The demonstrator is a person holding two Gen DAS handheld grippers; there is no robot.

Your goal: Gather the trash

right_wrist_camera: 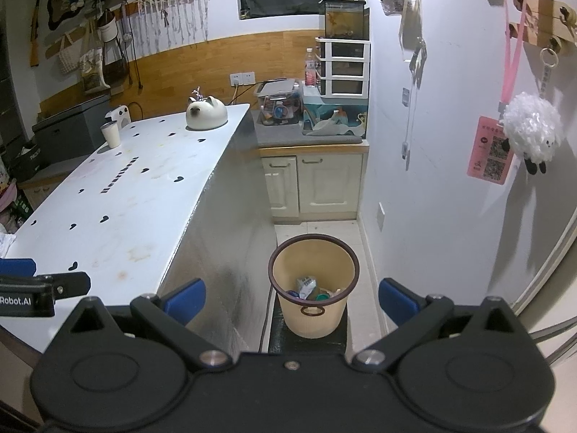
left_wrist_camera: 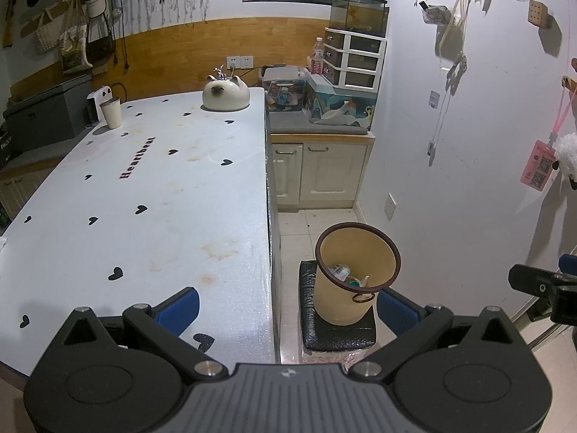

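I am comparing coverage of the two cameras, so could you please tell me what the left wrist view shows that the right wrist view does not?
Only the left wrist view shows the wooden peg block on the wall, and the right gripper at its edge.

Only the right wrist view shows the fluffy white sheep toy hanging on the wall, the table's silvery side panel, and the left gripper at its edge.

Both show the heart-print table, the paper cup, the white cat-shaped pot and the trash bin with litter inside.

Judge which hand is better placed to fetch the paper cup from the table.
Left, probably: its tongs hang open over the table where the cup stands. The right tongs face the bin.
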